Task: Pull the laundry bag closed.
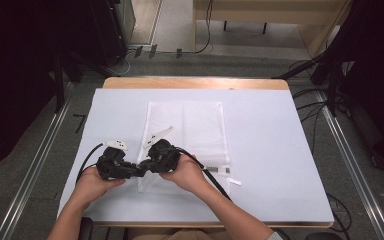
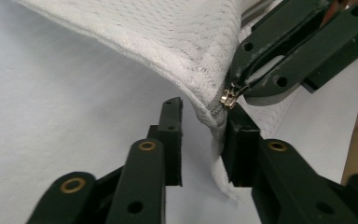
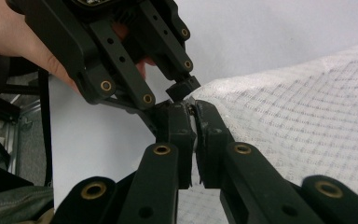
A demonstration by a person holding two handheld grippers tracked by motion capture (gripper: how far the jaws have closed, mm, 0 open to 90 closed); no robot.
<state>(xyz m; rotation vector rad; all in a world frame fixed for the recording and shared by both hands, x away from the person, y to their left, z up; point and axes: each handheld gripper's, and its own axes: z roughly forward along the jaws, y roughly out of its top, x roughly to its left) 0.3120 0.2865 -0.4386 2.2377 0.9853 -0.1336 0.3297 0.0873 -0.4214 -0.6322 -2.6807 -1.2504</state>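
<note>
At the near left corner of the white mesh bag (image 1: 187,135), the right gripper (image 2: 242,81) pinches the small metal zipper pull (image 2: 228,99), jaws clenched. The left gripper (image 2: 200,140) stands parted astride the lifted bag edge. How much fabric lies between its jaws is hidden. The bag lies on the pale blue table cover (image 1: 270,150).

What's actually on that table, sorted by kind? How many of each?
White mesh bags: 1
Metal zipper pulls: 1
Handheld grippers: 2, left gripper and right gripper
White table covers: 1
Total: 5
</note>
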